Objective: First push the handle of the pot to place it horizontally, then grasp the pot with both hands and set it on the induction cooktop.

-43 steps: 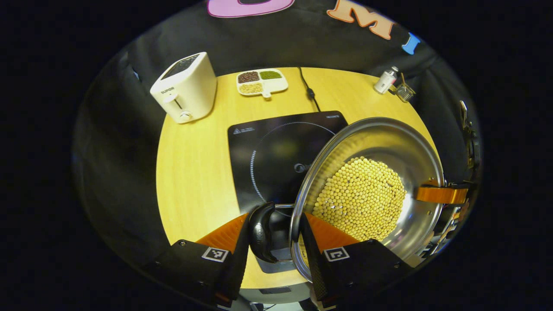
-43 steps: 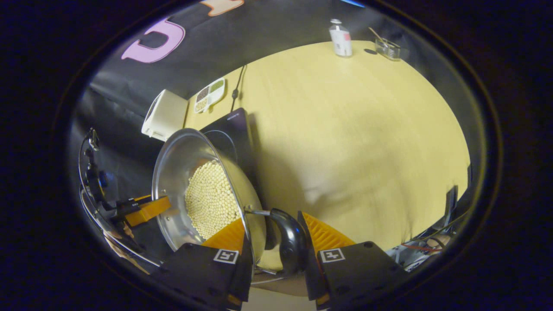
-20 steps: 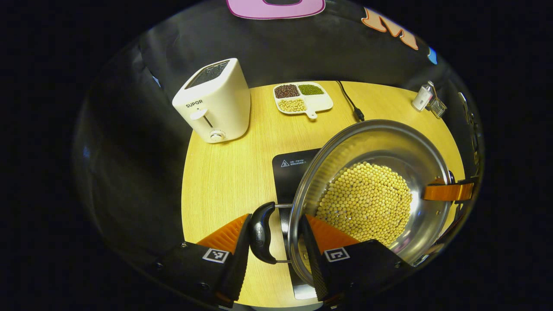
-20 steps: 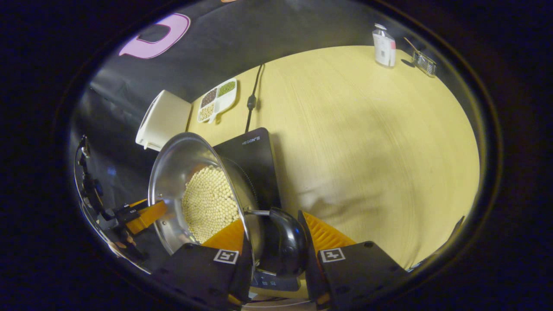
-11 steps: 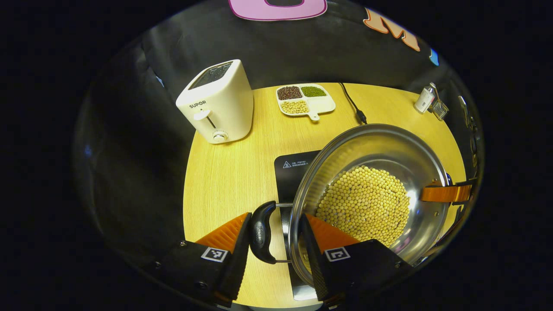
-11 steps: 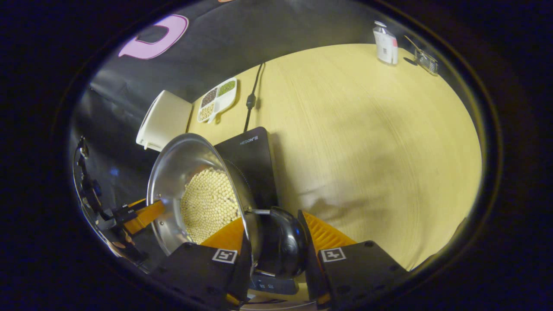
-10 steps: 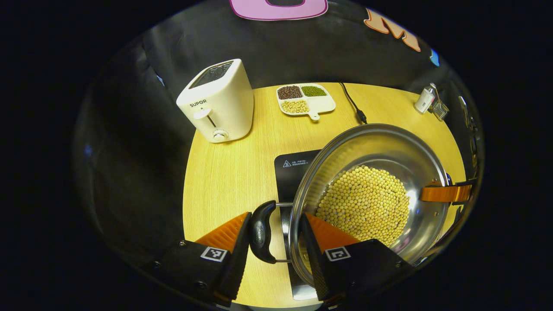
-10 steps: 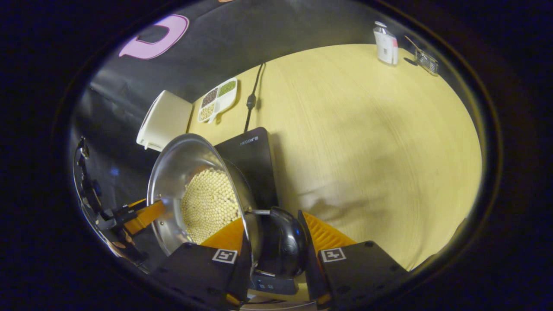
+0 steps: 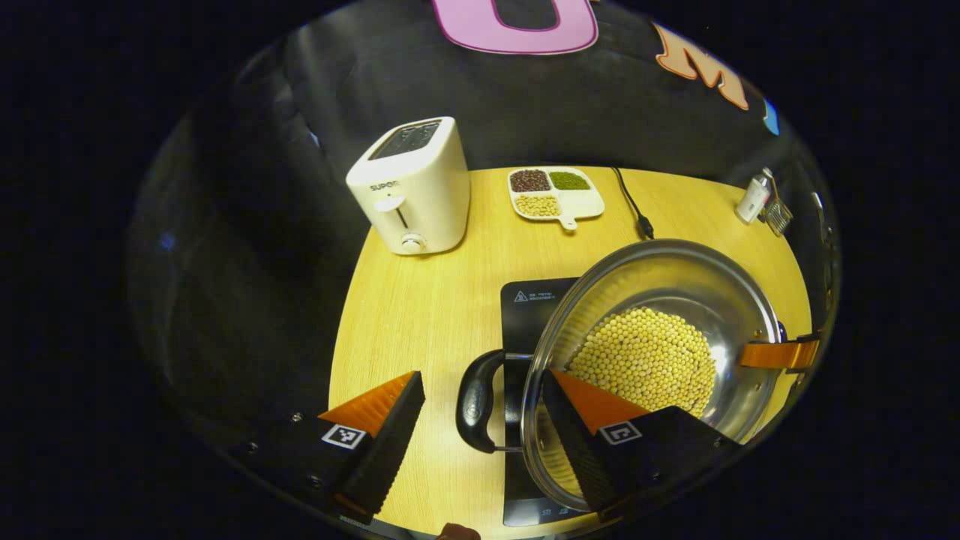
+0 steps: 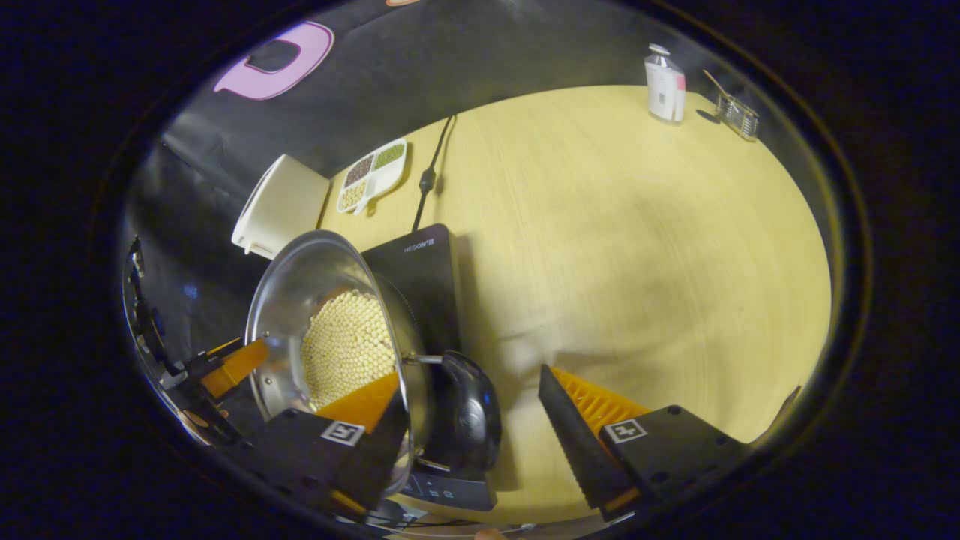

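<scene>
The pot, full of beans, sits on the cooktop. The left gripper stands spread wide around one handle, touching nothing; the right gripper likewise gapes around the other handle.

In the left gripper view the pot, beans inside, sits on the induction cooktop at lower right. The toaster stands upper left of it, the divided dish at upper centre (beside the cord), and the bottle at far right.
</scene>
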{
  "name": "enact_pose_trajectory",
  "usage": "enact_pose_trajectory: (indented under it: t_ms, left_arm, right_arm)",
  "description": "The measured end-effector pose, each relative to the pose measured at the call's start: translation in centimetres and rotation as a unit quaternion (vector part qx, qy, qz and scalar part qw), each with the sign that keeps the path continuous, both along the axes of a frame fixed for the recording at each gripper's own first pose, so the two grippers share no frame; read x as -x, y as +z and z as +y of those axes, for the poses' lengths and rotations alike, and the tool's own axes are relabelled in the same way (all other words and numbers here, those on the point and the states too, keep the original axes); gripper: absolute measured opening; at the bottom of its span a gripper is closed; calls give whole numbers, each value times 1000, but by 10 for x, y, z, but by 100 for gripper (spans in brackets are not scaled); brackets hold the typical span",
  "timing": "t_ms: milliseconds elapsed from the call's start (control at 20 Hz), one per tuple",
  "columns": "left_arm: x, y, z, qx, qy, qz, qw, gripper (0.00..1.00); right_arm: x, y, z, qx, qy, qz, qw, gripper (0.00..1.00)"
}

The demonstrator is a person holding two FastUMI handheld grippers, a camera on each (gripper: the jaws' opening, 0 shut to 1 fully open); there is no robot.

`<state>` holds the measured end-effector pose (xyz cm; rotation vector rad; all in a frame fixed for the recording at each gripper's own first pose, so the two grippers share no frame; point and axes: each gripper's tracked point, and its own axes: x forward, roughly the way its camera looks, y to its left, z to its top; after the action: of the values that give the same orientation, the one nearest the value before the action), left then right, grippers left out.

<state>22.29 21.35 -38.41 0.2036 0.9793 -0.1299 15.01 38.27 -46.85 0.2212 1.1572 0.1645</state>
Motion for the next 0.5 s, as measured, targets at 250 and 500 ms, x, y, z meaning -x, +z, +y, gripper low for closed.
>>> enact_pose_trajectory:
  t_ms: [250, 500]
  left_arm:
    - [10, 19, 3, -9, 13, -25, 1000, 99]
    - [32, 41, -23, 5, 6, -31, 999, 99]
  right_arm:
    - [11, 46, -19, -4, -8, -76, 997, 100]
    - [27, 96, -69, 6, -53, -137, 989, 94]
